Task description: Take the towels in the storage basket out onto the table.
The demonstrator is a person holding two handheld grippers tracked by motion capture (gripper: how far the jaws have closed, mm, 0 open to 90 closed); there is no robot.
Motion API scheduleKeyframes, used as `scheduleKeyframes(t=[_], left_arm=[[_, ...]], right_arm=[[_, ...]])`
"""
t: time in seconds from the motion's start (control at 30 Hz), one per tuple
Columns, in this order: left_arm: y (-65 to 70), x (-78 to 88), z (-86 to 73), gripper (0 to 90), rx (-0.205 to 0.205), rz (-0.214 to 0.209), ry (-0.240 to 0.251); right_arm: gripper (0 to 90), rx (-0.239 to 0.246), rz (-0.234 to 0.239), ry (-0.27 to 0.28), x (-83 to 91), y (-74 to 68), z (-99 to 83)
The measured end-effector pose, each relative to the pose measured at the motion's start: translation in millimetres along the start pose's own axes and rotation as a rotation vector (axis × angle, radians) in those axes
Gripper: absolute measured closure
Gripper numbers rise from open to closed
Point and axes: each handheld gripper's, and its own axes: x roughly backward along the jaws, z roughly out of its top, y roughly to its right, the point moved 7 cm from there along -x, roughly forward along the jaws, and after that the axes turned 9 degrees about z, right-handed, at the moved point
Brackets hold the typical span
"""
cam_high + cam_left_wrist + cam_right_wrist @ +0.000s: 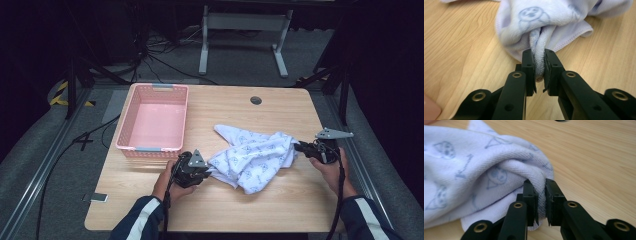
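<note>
Wooden table [280, 200] with towel [252, 155], pink basket [152, 120]

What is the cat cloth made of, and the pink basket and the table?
The cloth looks like soft cotton terry: fuzzy woven loops, limp folds, printed pale-blue cat faces. The basket looks like moulded plastic: even matte pink with a lattice of holes in its walls. The table shows light wood grain with a smooth finish, though it may be a laminate.

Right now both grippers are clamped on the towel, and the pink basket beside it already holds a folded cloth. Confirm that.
One thing is wrong: the pink basket holds nothing; the high view shows its bare floor. The rest stands: the left gripper and the right gripper are each shut on a fold of the towel, which lies crumpled on the table.
</note>
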Motion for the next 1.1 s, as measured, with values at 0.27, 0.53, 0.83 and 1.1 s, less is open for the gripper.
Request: scheduleKeyframes(t=[0.27,0.53,0.83,1.1], left_arm=[[-4.1,24.1,-19.8,81.6,0.030,0.029,-0.011],[-2.0,49.2,-41.0,82.1,0.071,0.037,0.005],[11.9,50.3,-25.5,52.7,0.067,0.046,0.102],[60.6,25.5,-8.5,41.7,-0.026,-0.099,0.088]], right_arm=[[80.2,-0.093,-0.153,-0.020,1.1,40.6,-3.1],[79.7,-0.132,-0.176,-0.050,-4.0,57.3,-2.7],[49.0,-0.079,-0.211,-0.031,0.6,53.4,4.2],[50.7,-0.073,-0.184,0.092,36.6,36.1,15.7]])
